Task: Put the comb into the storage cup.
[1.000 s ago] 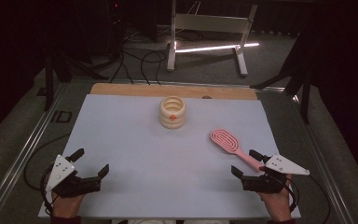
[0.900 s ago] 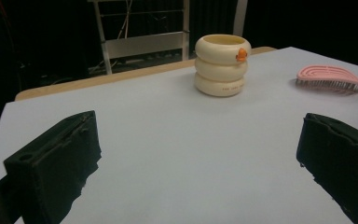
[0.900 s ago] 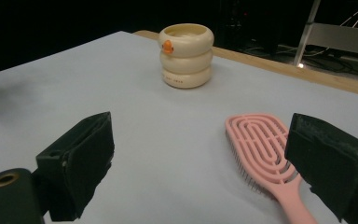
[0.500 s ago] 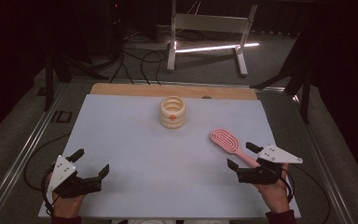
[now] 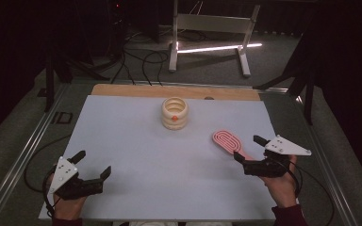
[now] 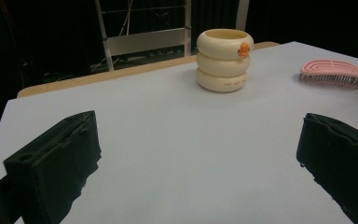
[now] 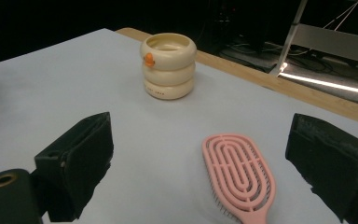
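1. right gripper (image 5: 250, 149) sits at the near right of the pale grey table sheet (image 5: 136, 141), jaws spread wide with nothing between them. it's straddling the handle end of the pink plastic hairbrush with the oval slotted head (image 5: 228, 141), one jaw on each side, not touching it as far as i can see.
2. in the right gripper view that brush (image 7: 240, 173) lies flat between the two black jaws, bristles down, head pointing away toward the middle of the table, handle running back toward the camera.
3. left gripper (image 5: 93, 163) is over at the near left corner, also spread open and holding nothing, just bare sheet in front of it. well apart from the brush.
4. the cream ribbed cup made of three stacked rings with a small orange duck-bill bump (image 5: 175, 113) stands upright near the far middle of the sheet, well apart from both grippers.
5. past the sheet's far edge there's a strip of bare wooden tabletop (image 5: 122, 89).
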`<state>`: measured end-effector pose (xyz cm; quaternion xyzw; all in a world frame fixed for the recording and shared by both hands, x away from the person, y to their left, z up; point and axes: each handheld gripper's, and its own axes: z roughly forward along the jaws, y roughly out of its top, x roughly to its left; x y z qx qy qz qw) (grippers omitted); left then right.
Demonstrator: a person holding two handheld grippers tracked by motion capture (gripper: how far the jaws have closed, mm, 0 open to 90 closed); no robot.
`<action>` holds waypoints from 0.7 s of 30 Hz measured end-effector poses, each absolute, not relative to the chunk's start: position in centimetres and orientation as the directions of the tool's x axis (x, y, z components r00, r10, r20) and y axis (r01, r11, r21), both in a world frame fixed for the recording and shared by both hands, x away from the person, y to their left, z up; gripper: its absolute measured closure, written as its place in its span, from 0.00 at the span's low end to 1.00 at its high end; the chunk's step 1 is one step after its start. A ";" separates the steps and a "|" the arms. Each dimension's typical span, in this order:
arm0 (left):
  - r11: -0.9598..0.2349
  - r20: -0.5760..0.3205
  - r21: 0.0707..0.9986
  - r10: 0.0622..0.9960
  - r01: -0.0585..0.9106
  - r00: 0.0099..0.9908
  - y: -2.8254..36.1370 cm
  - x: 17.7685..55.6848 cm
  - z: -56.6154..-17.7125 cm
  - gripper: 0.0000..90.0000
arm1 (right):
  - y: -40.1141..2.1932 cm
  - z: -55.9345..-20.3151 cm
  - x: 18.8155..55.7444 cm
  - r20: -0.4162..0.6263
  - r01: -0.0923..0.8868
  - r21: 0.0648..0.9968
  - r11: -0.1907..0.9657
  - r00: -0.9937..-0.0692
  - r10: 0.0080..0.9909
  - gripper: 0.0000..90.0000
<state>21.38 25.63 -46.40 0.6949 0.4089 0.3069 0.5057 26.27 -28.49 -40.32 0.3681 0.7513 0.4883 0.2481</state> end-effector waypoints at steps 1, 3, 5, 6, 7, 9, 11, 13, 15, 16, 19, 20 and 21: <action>-0.152 0.011 0.954 0.878 0.257 0.478 25.6 21.4 -46.4 0.00 | -28.5 -40.3 26.4 -0.014 0.311 0.916 0.254 -0.607 0.795 0.08; -0.154 0.014 0.954 0.879 0.256 0.477 25.6 21.3 -46.4 0.00 | -28.5 -40.2 26.6 -0.010 0.319 0.912 0.256 -0.609 0.793 0.08; -0.154 0.015 0.955 0.879 0.254 0.476 25.6 21.3 -46.4 0.00 | -28.4 -40.2 26.9 -0.010 0.325 0.909 0.261 -0.610 0.792 0.08; -0.153 0.015 0.955 0.879 0.253 0.476 25.7 21.3 -46.4 0.00 | -28.4 -40.2 27.0 -0.008 0.328 0.908 0.260 -0.608 0.794 0.08; -0.151 0.014 0.956 0.880 0.252 0.475 25.7 21.3 -46.4 0.00 | -28.5 -40.2 27.2 -0.009 0.329 0.907 0.264 -0.611 0.791 0.08; -0.150 0.013 0.956 0.881 0.252 0.473 25.7 21.3 -46.4 0.00 | -28.5 -40.2 27.4 -0.011 0.331 0.905 0.267 -0.611 0.792 0.08; -0.147 0.012 0.956 0.882 0.252 0.472 25.8 21.3 -46.4 0.00 | -28.5 -40.1 27.7 -0.011 0.334 0.904 0.269 -0.610 0.792 0.08; -0.144 0.010 0.957 0.883 0.251 0.469 25.8 21.4 -46.4 0.00 | -28.6 -40.0 27.9 -0.015 0.335 0.901 0.274 -0.608 0.794 0.08; -0.142 0.009 0.958 0.884 0.250 0.467 25.8 21.3 -46.4 0.00 | -28.6 -39.9 28.2 -0.021 0.338 0.898 0.280 -0.603 0.797 0.08; -0.142 0.009 0.958 0.884 0.249 0.468 25.8 21.3 -46.4 0.00 | -28.7 -39.9 28.4 -0.025 0.340 0.897 0.284 -0.602 0.798 0.08; -0.143 0.011 0.958 0.885 0.248 0.465 25.8 21.3 -46.4 0.00 | -28.9 -39.9 28.8 -0.027 0.349 0.891 0.291 -0.598 0.801 0.08; -0.142 0.010 0.958 0.885 0.248 0.465 25.8 21.3 -46.4 0.00 | -29.0 -39.9 28.9 -0.023 0.357 0.888 0.289 -0.594 0.804 0.08; -0.142 0.010 0.958 0.885 0.248 0.465 25.8 21.3 -46.4 0.00 | -29.0 -39.9 28.9 -0.023 0.357 0.888 0.289 -0.594 0.804 0.08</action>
